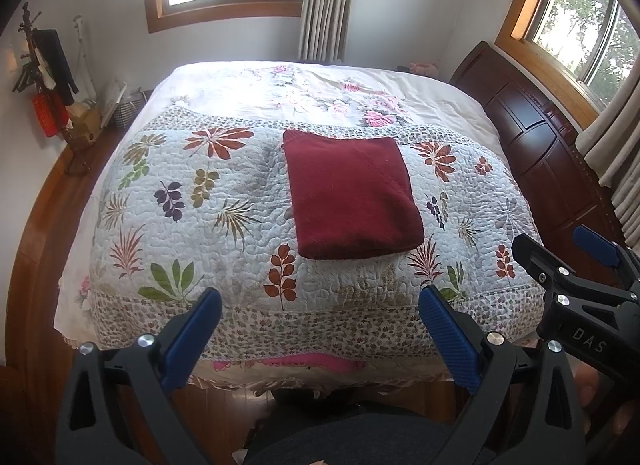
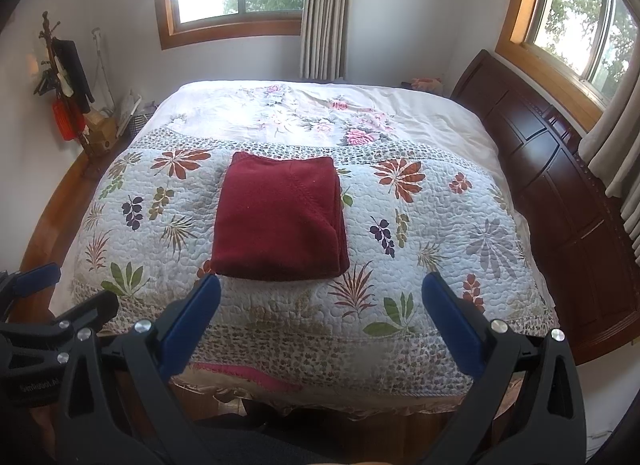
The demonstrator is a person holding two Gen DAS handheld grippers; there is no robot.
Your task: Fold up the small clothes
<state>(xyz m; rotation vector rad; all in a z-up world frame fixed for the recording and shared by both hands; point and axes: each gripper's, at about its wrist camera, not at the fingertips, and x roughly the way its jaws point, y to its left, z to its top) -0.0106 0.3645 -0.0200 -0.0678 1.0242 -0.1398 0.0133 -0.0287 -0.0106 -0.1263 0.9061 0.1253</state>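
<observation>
While both fingers (image 1: 208, 313) gape, folded garment (image 2: 280, 217) lies ahead, untouched.

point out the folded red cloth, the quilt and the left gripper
folded red cloth (image 1: 352, 197), left wrist view, middle of its top face
quilt (image 1: 192, 201), left wrist view, bare leaf-printed patch
left gripper (image 1: 320, 339), left wrist view, midway between its open fingertips

Black hand-held gripper (image 1: 320, 317), blue pads (image 1: 448, 337)

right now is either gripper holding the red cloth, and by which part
Nothing is held. The left gripper and right gripper are both open and empty, short of the folded red cloth lying on the quilt.
</observation>
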